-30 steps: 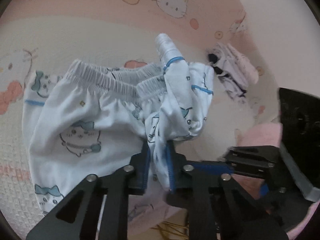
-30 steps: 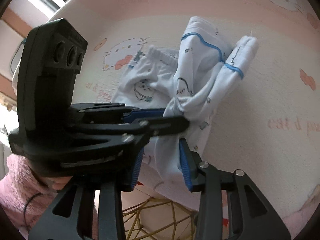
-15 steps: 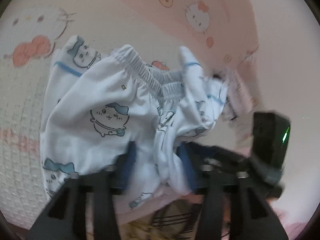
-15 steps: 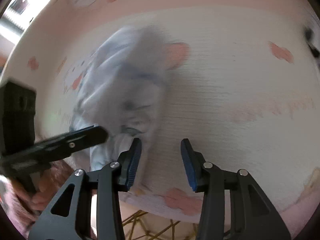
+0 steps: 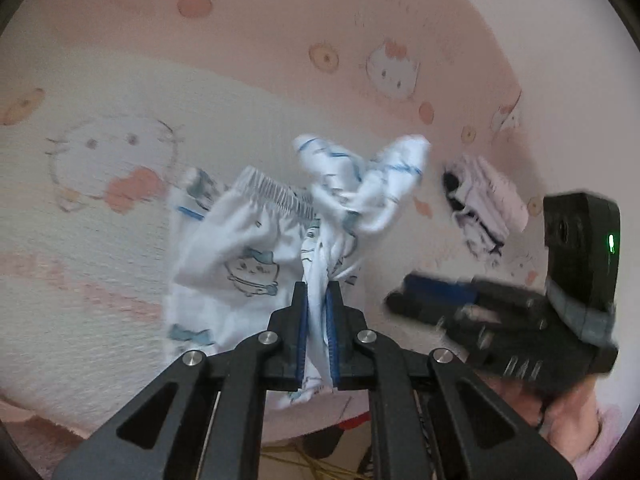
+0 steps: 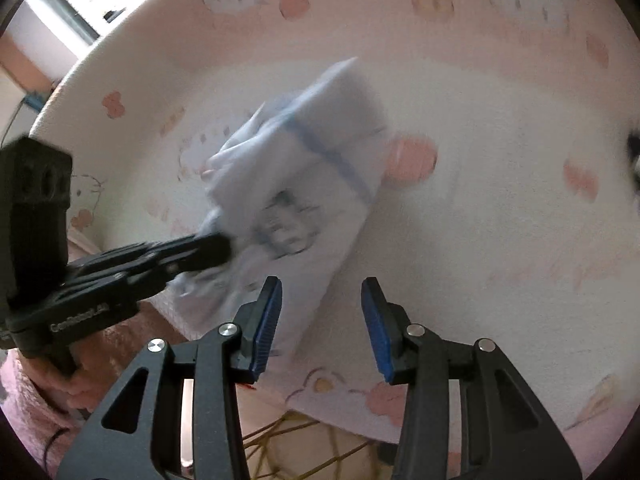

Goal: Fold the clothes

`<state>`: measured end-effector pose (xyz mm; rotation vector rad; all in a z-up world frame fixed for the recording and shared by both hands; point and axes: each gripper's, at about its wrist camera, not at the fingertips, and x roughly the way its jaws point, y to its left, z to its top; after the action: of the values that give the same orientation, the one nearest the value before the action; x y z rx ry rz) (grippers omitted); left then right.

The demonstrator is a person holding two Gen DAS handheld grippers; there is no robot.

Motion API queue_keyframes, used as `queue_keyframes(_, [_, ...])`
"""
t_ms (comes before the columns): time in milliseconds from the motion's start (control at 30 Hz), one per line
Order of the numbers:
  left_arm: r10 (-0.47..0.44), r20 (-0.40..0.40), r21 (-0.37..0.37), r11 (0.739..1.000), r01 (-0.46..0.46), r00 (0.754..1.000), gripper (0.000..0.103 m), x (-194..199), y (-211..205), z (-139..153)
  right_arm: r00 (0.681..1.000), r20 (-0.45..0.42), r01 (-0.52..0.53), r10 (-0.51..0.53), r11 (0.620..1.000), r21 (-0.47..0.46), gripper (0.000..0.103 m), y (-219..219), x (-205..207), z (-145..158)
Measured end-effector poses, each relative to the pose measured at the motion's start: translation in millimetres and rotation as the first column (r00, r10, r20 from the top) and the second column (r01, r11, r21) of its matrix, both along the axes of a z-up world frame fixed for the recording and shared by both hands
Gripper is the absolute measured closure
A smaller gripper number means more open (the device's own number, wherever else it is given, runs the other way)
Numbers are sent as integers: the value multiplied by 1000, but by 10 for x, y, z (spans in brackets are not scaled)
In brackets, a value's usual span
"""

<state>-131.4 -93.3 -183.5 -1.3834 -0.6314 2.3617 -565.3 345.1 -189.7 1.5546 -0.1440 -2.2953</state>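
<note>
Bunching between the blue pads of my left hand-held gripper [image 5: 318, 320], the white printed shorts [image 5: 248, 256] are pinched at a gathered fold of cloth, with the jaws clamped tight on it. The rest of the garment lies on the pink cartoon-cat blanket [image 5: 120, 92], spreading toward ten o'clock from the pinch in the left wrist view, its grey elastic waistband [image 5: 276, 194] showing at the far edge. Two blue-trimmed leg ends [image 5: 360, 168] stand up crumpled at about twelve o'clock from the pads.

From the right wrist camera the shorts [image 6: 304, 184] are blurred, a pale heap at roughly eleven o'clock of my right hand-held gripper [image 6: 322, 320], whose jaws stand wide apart with nothing between them; its left pad overlaps the near edge of the cloth, though I cannot tell whether it touches. The left hand-held gripper [image 6: 208, 248] reaches in from nine o'clock there, its tip at the cloth.

A second small garment [image 5: 484, 200], white with dark markings, lies apart on the blanket at two o'clock in the left view. My right hand-held gripper [image 5: 432, 298] shows at three o'clock, blurred. Fuzzy pink sleeves [image 6: 28, 408] cover my wrists. Below the blanket's near edge, yellow cords [image 6: 292, 436] are visible.
</note>
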Motion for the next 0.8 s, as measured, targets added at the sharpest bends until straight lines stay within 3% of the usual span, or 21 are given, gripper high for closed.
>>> queue_keyframes(167, [53, 61, -10, 999, -53, 997, 94, 7, -207, -137, 995, -79, -55, 62, 995, 86, 57, -94, -132, 234])
queue_keyframes(333, [83, 140, -9, 997, -83, 987, 91, -25, -325, -306, 991, -62, -103, 114, 982, 159, 57, -414, -268, -102])
queue_keyframes(367, [91, 126, -18, 996, -89, 988, 80, -28, -339, -280, 990, -58, -113, 125, 978, 173, 56, -478, -295, -170])
queue_keyframes(400, [98, 111, -28, 995, -96, 989, 59, -31, -353, -254, 989, -54, -123, 135, 975, 188, 56, -542, -323, -237])
queue_keyframes(433, [105, 96, -37, 994, -102, 990, 57, -33, -367, -229, 988, -50, -132, 145, 970, 202, 56, -607, -350, -304])
queue_keyframes(500, [119, 66, -55, 992, -115, 991, 57, -39, -395, -177, 987, -42, -143, 155, 967, 211, 56, -687, -394, -398])
queue_keyframes(667, [146, -7, -98, 984, -146, 989, 64, -54, -453, -54, 991, -45, -123, 128, 988, 91, 55, -563, -401, -297])
queue_keyframes(733, [96, -7, -92, 991, -96, 995, 66, -86, -298, -101, 986, -27, -161, 163, 985, 55, 54, -579, -377, -303])
queue_keyframes(800, [32, 37, -153, 988, -26, 999, 71, -124, -99, -255, 982, -5, -188, 189, 979, 81, 53, -670, -331, -384])
